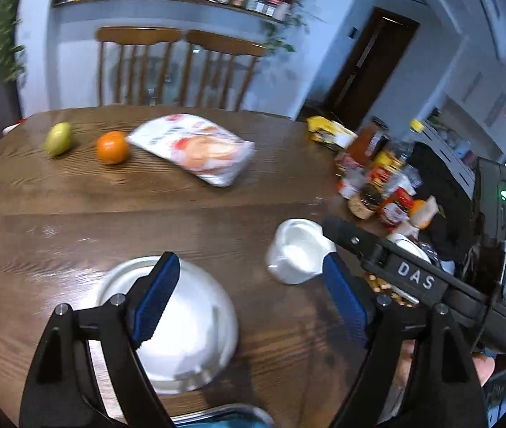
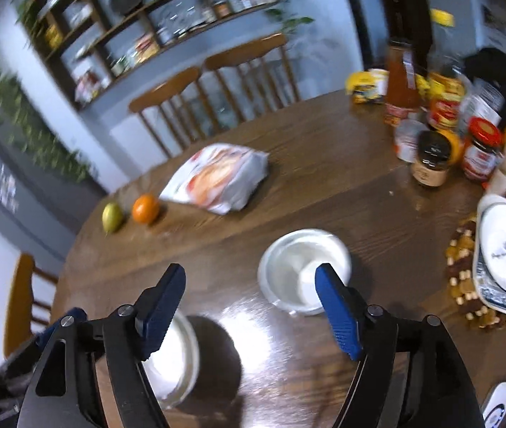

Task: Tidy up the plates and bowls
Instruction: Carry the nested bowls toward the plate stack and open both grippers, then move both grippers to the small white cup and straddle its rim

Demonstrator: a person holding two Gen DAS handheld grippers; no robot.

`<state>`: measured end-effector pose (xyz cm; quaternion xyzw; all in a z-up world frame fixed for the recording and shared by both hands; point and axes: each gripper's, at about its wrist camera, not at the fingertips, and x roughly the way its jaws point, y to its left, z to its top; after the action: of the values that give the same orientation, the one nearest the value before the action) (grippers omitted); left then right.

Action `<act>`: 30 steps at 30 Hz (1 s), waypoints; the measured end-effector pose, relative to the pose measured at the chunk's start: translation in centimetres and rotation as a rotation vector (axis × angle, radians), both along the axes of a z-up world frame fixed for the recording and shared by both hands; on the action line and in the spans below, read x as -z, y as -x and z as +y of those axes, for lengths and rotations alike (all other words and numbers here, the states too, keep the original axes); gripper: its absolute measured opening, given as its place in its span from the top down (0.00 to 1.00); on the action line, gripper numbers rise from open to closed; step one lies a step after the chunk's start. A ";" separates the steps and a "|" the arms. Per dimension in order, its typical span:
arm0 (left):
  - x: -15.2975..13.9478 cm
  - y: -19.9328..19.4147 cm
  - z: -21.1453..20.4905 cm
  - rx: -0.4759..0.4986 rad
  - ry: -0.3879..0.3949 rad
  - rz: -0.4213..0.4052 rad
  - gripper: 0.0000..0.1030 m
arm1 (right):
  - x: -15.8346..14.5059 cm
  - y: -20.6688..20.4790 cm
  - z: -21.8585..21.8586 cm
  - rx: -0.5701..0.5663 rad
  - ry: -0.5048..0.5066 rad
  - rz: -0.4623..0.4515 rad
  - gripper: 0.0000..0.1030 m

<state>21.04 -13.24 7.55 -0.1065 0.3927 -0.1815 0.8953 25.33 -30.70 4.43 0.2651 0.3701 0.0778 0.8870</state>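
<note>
Two grippers hover wide-jawed: left gripper (image 1: 249, 285) over an overturned bowl (image 1: 188, 324), right gripper (image 2: 249, 289) near the small bowl (image 2: 304, 271). Glazed rims could slip sideways.

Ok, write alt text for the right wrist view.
The right gripper, fingers open, hovers over a wooden table just short of a small white bowl. Farther off lie a snack bag, an orange and a green fruit; jars crowd the right.
</note>
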 end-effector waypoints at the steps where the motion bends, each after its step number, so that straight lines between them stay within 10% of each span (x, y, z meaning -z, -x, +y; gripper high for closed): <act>1: 0.2 -0.4 -1.3 0.026 0.004 0.006 0.21 | 0.5 -0.2 -0.9 0.015 -0.030 0.010 0.26; 13: 5.9 -5.3 -5.6 0.148 0.000 0.106 0.21 | 6.0 -4.0 -2.8 0.080 -0.125 0.146 0.26; 22: 7.3 -5.8 -5.5 0.172 0.030 0.155 0.22 | 9.0 -5.7 -2.4 0.084 -0.088 0.226 0.64; 30: 8.1 -6.4 -4.9 0.135 0.021 0.201 0.30 | 10.3 -6.3 -1.7 0.079 -0.041 0.284 0.73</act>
<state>27.48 -18.14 -0.55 -0.1068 0.4849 -0.2337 0.8360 31.59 -32.37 -5.84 0.3058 0.4793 0.0121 0.8226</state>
